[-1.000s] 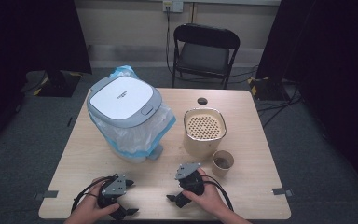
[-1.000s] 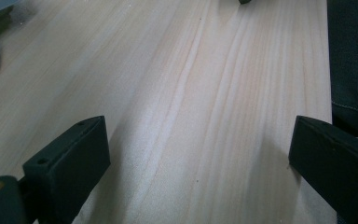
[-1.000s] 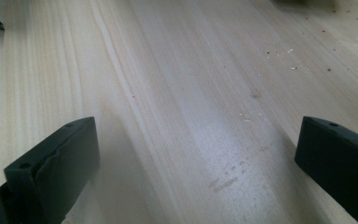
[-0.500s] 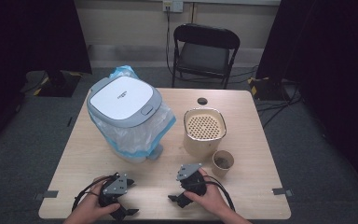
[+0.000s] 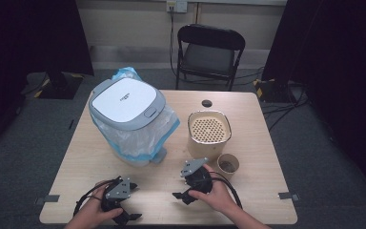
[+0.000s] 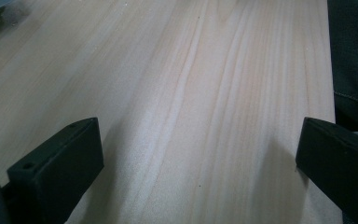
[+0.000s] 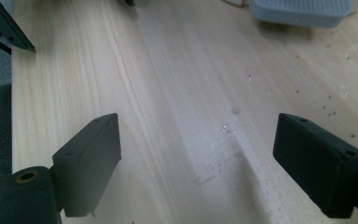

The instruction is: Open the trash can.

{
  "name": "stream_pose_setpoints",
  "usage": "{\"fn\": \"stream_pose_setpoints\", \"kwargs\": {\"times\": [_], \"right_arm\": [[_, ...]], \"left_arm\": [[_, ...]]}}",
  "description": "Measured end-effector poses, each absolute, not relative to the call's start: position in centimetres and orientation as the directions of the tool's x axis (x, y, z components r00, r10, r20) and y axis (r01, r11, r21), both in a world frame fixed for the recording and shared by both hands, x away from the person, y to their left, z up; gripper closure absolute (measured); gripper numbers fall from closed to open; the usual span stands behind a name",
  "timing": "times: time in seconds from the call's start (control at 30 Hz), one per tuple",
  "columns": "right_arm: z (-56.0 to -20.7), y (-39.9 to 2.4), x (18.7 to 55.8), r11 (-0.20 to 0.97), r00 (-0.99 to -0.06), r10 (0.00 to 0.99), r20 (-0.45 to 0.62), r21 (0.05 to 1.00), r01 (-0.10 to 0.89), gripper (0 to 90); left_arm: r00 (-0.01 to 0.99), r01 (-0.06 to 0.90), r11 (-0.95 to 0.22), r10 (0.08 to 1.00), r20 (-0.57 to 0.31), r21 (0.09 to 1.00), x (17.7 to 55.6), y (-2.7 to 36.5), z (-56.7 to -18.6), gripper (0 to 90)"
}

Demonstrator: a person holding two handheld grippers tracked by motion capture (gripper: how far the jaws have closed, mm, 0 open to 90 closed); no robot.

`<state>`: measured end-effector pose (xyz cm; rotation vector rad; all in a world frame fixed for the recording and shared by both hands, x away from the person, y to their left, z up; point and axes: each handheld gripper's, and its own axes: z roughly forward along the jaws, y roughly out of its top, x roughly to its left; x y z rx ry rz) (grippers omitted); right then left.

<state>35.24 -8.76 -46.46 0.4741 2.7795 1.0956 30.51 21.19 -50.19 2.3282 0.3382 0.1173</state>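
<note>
Bare desk (image 5: 162, 191) lies between the left tool (image 5: 124, 217) and the right tool (image 5: 183, 191). Beyond them the bin (image 5: 126, 114) and its bag (image 5: 138, 143) block the way; canister (image 5: 208, 133) and cup (image 5: 228, 164) stand just past the right tool.

Lighting: overhead, even on bench (image 5: 267, 143); surroundings dark. Soft shadows beneath fingers (image 6: 56, 168) in both gripper views. Near fingers slightly blurred. No glare.
</note>
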Motion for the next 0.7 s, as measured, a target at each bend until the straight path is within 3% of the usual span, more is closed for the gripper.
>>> {"fn": "stream_pose_setpoints", "kwargs": {"times": [0.7], "right_arm": [[-41.6,-7.4,36.4,0.718,-0.970,0.242,-0.007,0.673,0.174,15.5]], "left_arm": [[0.960,0.206,-0.672,0.278,-0.016,0.711,30.5,21.2,-50.2,0.0]]}}
